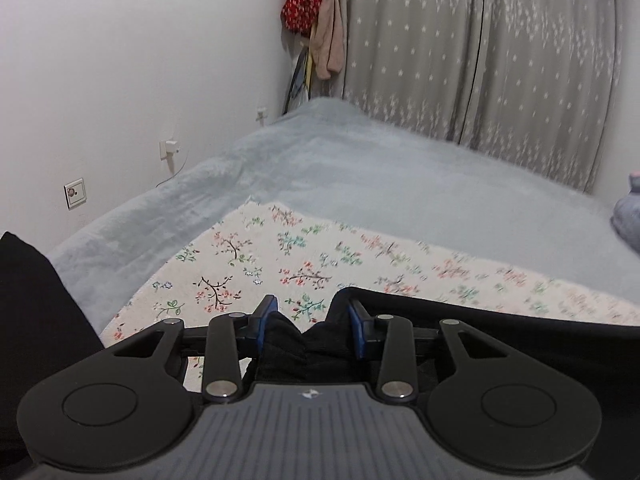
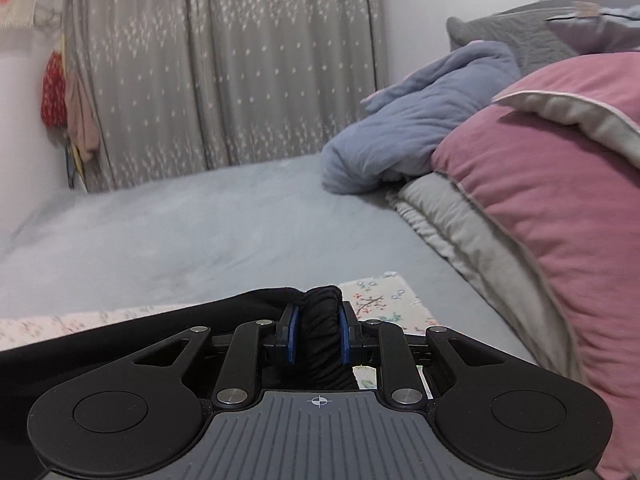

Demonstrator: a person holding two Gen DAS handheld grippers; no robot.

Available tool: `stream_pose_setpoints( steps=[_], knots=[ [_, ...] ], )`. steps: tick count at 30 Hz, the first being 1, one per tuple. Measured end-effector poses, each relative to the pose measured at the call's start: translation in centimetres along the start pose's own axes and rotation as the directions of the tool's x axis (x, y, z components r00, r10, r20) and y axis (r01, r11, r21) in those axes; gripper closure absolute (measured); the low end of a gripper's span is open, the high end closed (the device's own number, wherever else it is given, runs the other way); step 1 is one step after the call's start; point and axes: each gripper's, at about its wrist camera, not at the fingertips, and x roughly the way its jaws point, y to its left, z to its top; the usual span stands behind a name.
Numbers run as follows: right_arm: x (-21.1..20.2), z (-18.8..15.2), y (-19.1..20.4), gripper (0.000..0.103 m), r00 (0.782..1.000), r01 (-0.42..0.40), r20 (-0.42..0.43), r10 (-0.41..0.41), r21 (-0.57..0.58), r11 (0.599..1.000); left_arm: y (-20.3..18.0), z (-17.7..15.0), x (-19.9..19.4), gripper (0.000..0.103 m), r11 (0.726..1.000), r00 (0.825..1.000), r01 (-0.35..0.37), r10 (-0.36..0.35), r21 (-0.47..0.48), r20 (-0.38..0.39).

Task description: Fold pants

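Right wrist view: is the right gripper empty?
No: the right gripper is shut on a gathered, ribbed bunch of the black fabric pants, pressed between its blue pads.

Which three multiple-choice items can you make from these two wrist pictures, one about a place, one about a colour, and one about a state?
1. Where does the floral mat lie?
A. On the grey-blue bed cover
B. On the curtain
C. On the pink pillow

2. What colour are the pants?
A. Red
B. Black
C. White

3. How is the right gripper?
A. Open and empty
B. Shut on the pillow
C. Shut on the pants

Answers:
1. A, the mat lies flat with bed cover around it.
2. B, the cloth bunched between both grippers' blue pads is black.
3. C, its pads press on gathered black cloth; the left gripper grips the pants too.
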Motion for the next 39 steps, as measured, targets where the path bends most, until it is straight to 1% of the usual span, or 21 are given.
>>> stream_pose_setpoints(
  steps=[3, 5, 7, 10, 13, 16, 19, 21, 23, 25, 29, 31, 33, 34, 35, 36, 37, 38, 39],
  knots=[
    [-3.4, -0.7, -1.6, 0.085, 0.999, -0.029, 0.027, 0.028, 0.043, 0.999, 1.1, -1.2, -2.6, 0.067, 0.999, 0.999, 0.030, -0.028, -0.043, 0.040],
    [-5.6, -2.0, -2.7, 0.085, 0.998, -0.049, 0.038, 0.047, 0.077, 0.996, 1.7, -2.6, -4.1, 0.067, 0.999, 0.998, 0.031, -0.028, -0.043, 0.056],
    [-7.5, -3.7, -4.1, 0.085, 0.997, -0.065, 0.036, 0.062, 0.104, 0.992, 2.4, -4.1, -5.3, 0.067, 0.998, 0.997, 0.038, -0.035, -0.048, 0.070],
    [-10.1, -6.9, -6.3, 0.085, 0.996, -0.088, 0.021, 0.086, 0.157, 0.984, 2.8, -6.2, -6.3, 0.067, 0.999, 0.997, 0.019, -0.016, -0.037, 0.079],
    [-13.0, -9.9, -7.5, 0.085, 0.995, -0.095, 0.005, 0.096, 0.142, 0.985, 3.6, -7.3, -7.9, 0.067, 0.998, 0.995, 0.028, -0.022, -0.063, 0.099],
    [-16.3, -12.6, -8.4, 0.085, 0.992, -0.123, 0.001, 0.124, 0.109, 0.986, 4.9, -8.1, -9.6, 0.067, 0.996, 0.993, 0.035, -0.025, -0.083, 0.118],
    [-18.7, -15.6, -8.8, 0.085, 0.989, -0.142, -0.035, 0.144, 0.061, 0.988, 5.5, -9.5, -10.1, 0.067, 0.998, 0.994, 0.013, -0.007, -0.058, 0.105],
    [-19.5, -17.7, -9.4, 0.085, 0.984, -0.158, -0.072, 0.161, 0.042, 0.987, 5.4, -11.0, -9.8, 0.066, 1.000, 0.996, -0.008, 0.008, -0.004, 0.090],
    [-20.3, -19.7, -10.1, 0.084, 0.976, -0.176, -0.122, 0.178, 0.029, 0.984, 5.6, -12.0, -9.4, 0.066, 1.000, 0.998, -0.015, 0.013, 0.025, 0.053],
    [-21.0, -20.9, -10.5, 0.084, 0.965, -0.203, -0.169, 0.201, 0.008, 0.979, 6.0, -12.9, -9.2, 0.065, 0.999, 1.000, -0.010, 0.009, 0.046, 0.020],
    [-22.8, -22.5, -10.5, 0.084, 0.947, -0.265, -0.203, 0.249, -0.056, 0.963, 7.9, -14.2, -9.9, 0.063, 0.999, 0.999, 0.024, -0.023, 0.044, -0.023],
    [-23.3, -23.3, -10.5, 0.084, 0.939, -0.276, -0.233, 0.252, -0.076, 0.958, 8.4, -14.6, -10.3, 0.063, 0.999, 0.999, 0.043, -0.042, 0.031, -0.029],
    [-24.0, -23.7, -10.4, 0.084, 0.938, -0.283, -0.232, 0.257, -0.088, 0.955, 8.5, -14.7, -10.6, 0.063, 0.999, 0.998, 0.050, -0.049, 0.016, -0.026],
    [-24.3, -23.7, -10.3, 0.084, 0.940, -0.281, -0.229, 0.254, -0.095, 0.955, 8.5, -14.6, -10.6, 0.062, 0.999, 0.998, 0.051, -0.051, 0.011, -0.033],
    [-24.5, -23.7, -10.0, 0.084, 0.941, -0.277, -0.230, 0.247, -0.106, 0.955, 8.4, -14.8, -10.6, 0.056, 0.999, 0.998, 0.049, -0.049, 0.008, -0.044],
    [-24.6, -23.9, -9.8, 0.084, 0.940, -0.274, -0.241, 0.241, -0.116, 0.955, 8.5, -15.1, -10.4, 0.054, 0.999, 0.997, 0.046, -0.045, 0.005, -0.060],
    [-24.5, -24.3, -9.5, 0.083, 0.935, -0.270, -0.274, 0.225, -0.138, 0.953, 8.7, -15.2, -10.2, 0.047, 0.999, 0.995, 0.043, -0.042, 0.009, -0.087],
    [-24.2, -24.9, -9.2, 0.083, 0.927, -0.270, -0.313, 0.207, -0.172, 0.948, 9.2, -15.3, -10.2, 0.036, 0.999, 0.994, 0.037, -0.036, 0.007, -0.107],
    [-23.9, -25.5, -8.9, 0.083, 0.916, -0.274, -0.353, 0.191, -0.201, 0.941, 10.0, -15.4, -10.4, 0.032, 0.999, 0.992, 0.037, -0.039, -0.018, -0.118]
  ],
)
